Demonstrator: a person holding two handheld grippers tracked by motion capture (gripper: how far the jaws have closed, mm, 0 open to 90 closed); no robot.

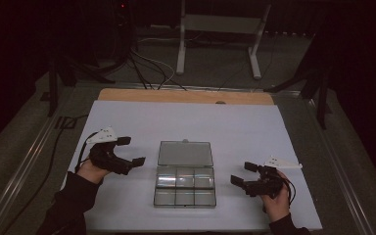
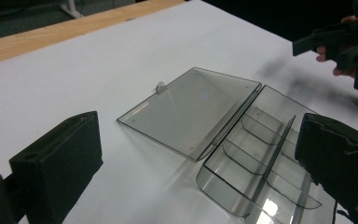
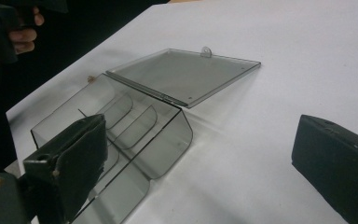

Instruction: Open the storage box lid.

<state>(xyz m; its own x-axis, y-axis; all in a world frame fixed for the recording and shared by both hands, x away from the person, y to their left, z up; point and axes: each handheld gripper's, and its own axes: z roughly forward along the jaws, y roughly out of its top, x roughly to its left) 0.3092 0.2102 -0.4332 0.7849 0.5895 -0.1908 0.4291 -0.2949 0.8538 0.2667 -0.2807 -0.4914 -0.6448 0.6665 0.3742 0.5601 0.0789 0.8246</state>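
Note:
A clear smoky plastic compartment box [image 1: 185, 188] lies open in the middle of the white table, its lid [image 1: 185, 153] folded flat toward the far side. Its several compartments look empty [image 2: 261, 163] [image 3: 121, 126]. My left gripper [image 1: 130, 151] hovers open just left of the lid, jaws wide apart with nothing between them [image 2: 200, 158]. On the box's right, my right gripper [image 1: 245, 173] is open too, its jaws pointing at the box [image 3: 196, 154]. A small tab [image 2: 160, 86] sticks out from the lid's far edge.
The white table sheet [image 1: 127, 117] ends at a wooden strip [image 1: 186, 96] along the far edge. Beyond it are a dark floor, cables [image 1: 147, 68] and a white stand's legs [image 1: 215, 44]. Metal rails [image 1: 24, 161] run along both table sides.

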